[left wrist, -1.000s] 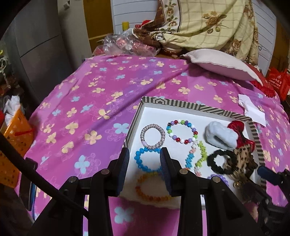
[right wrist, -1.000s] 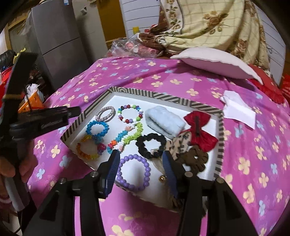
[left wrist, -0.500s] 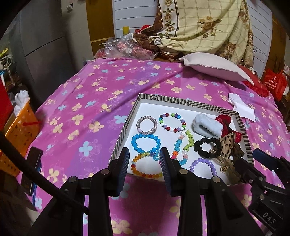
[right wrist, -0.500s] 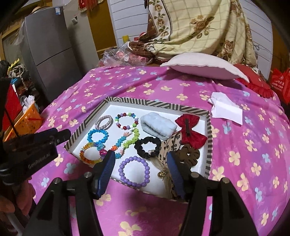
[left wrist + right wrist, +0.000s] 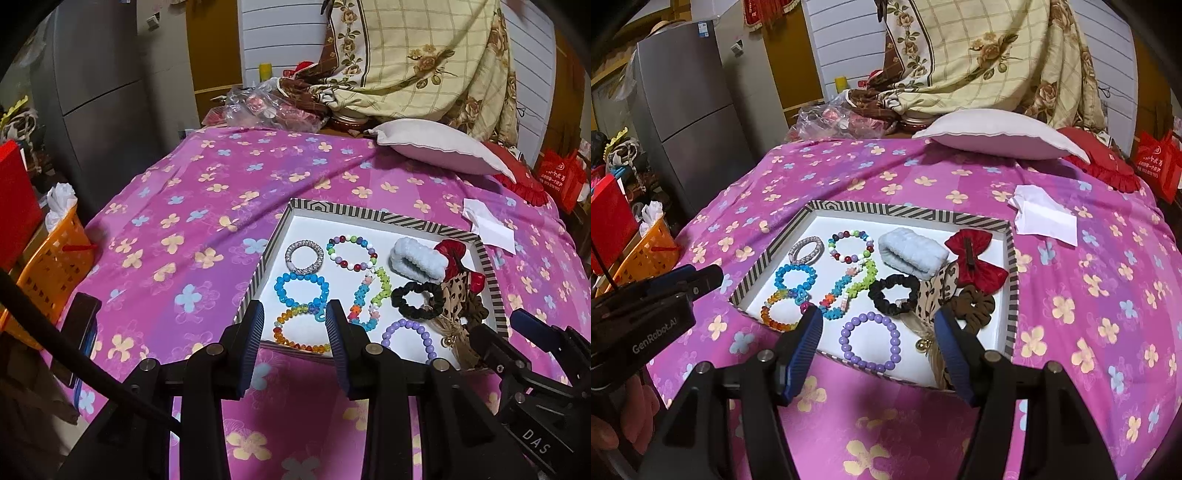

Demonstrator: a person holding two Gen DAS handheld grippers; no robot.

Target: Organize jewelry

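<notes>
Jewelry fills a striped tray [image 5: 373, 215] in the middle of both views, resting on a pink flowered cloth [image 5: 207, 206]. In the left wrist view the left gripper [image 5: 294, 325] rises from the bottom centre, its jaws spread wide and holding nothing. Between its fingertips show an orange bracelet [image 5: 295, 332] at the tray's near edge and, just above it, a blue bracelet [image 5: 301, 288]. Farther up the frame lie a silver bangle [image 5: 304, 256] and a multicolour bead bracelet [image 5: 352, 253]. A green-and-blue flower chain [image 5: 371, 299] runs to the right of the tips, then a black scrunchie [image 5: 416, 298], a purple bracelet [image 5: 408, 338] and a pale blue fluffy band [image 5: 419, 260]. The right gripper's body juts in from the lower right corner, over the tray's near right corner.

In the right wrist view the right gripper [image 5: 877, 332] comes up from the bottom centre, jaws spread wide and empty. The purple bracelet [image 5: 870, 341] lies directly between its tips, with the black scrunchie [image 5: 894, 293] just above. A red bow [image 5: 975, 262] sits at the tray's upper right, a brown scrunchie [image 5: 973, 308] beside the right finger, and leopard-print fabric between them. The left gripper's body reaches in from the left edge, level with the tray's left corner, gripped by a hand [image 5: 624, 424] at the lower left corner. A pillow [image 5: 997, 134] and folded paper [image 5: 1043, 216] lie beyond the tray.
</notes>
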